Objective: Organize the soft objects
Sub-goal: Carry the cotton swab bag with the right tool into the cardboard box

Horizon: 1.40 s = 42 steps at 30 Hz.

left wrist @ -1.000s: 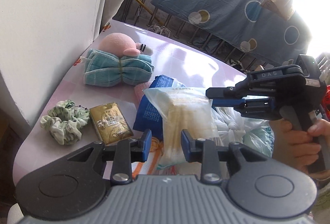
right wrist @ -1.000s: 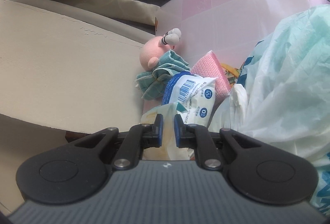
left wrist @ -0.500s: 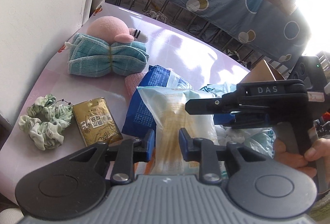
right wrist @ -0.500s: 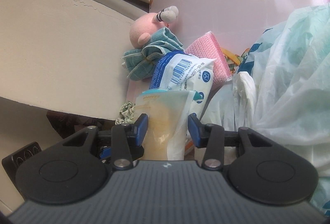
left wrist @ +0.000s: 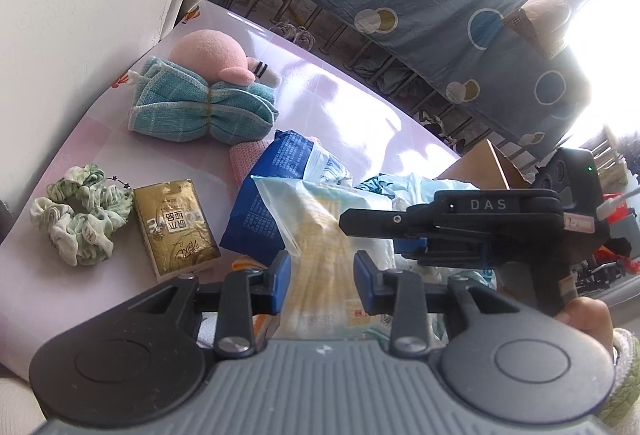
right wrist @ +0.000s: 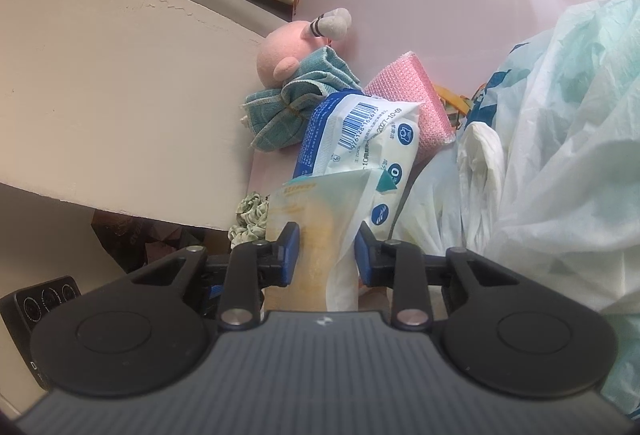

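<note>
Crinkly plastic pouch (left wrist: pixel 320 235) lies between both parted grippers, left gripper (left wrist: pixel 322 277) and right gripper (right wrist: pixel 326 255); neither grasps it. Close one squarely on its middle, lift slowly.

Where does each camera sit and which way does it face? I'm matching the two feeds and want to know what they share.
Left wrist: on the left gripper, looking forward and down across the pink table; its blue-padded fingers, the right gripper and the person's hand show.
Right wrist: on the right gripper, low, facing the wall and plush toy; only its own fingers show.
Shared: clear pouch, blue wipes pack, teal cloth, scrunchie.
</note>
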Available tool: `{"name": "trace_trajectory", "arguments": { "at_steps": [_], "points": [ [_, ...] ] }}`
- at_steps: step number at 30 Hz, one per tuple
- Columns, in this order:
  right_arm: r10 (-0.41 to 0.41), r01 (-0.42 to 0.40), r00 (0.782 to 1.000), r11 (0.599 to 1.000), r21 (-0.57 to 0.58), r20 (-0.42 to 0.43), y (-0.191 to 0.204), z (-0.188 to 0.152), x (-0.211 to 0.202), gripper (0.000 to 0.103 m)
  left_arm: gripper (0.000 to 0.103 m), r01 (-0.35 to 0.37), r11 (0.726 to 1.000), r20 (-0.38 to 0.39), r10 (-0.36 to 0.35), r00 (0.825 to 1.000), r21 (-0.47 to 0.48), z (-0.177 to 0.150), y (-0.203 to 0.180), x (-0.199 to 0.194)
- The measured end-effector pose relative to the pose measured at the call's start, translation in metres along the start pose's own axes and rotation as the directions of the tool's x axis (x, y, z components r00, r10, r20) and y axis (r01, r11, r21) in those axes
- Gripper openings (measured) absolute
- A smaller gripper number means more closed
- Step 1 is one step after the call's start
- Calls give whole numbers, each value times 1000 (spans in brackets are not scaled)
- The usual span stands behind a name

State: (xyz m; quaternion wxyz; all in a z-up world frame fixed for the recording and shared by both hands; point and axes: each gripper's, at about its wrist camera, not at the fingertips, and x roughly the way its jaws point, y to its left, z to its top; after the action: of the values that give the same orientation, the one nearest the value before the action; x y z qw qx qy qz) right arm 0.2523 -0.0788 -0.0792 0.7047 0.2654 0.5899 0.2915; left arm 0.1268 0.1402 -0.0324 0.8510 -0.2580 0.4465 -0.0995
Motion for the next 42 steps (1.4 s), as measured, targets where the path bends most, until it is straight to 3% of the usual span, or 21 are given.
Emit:
{"name": "trace_trajectory", "arguments": {
  "at_steps": [6,10,15,22,29,37,40,42],
  "points": [
    [24,-24,1000,999,36,2,-5,-1,1,27,39,9,999,-18,-8,1000,35,-3,-8,9],
    [38,-39,999,998,39,11,-2,-2,-3,23,30,15,999,-29,-14,999,29,-2,-7,11],
    [76,-77,997,996,43,22,6,-4,-14,19,24,63,998,-27,-62,998,5,1,-9,-2],
    [140,-141,987,990,8,76,19,-11,-52,17,24,90,994,14,-91,996,67,3,-44,-29],
    [181,-184,966,983,1,184,5,-19,-122,17,24,139,972,9,-144,990,189,6,-111,-32],
    [129,-163,919,985,62,372,-59,-33,-237,17,25,252,906,-87,-236,968,339,4,-218,15],
    [93,-147,897,985,94,432,-89,-37,-277,17,27,286,880,-124,-258,958,380,0,-257,40],
    [69,-138,883,983,118,464,-112,-37,-300,17,38,291,863,-137,-257,957,412,-3,-281,56]
  ]
}}
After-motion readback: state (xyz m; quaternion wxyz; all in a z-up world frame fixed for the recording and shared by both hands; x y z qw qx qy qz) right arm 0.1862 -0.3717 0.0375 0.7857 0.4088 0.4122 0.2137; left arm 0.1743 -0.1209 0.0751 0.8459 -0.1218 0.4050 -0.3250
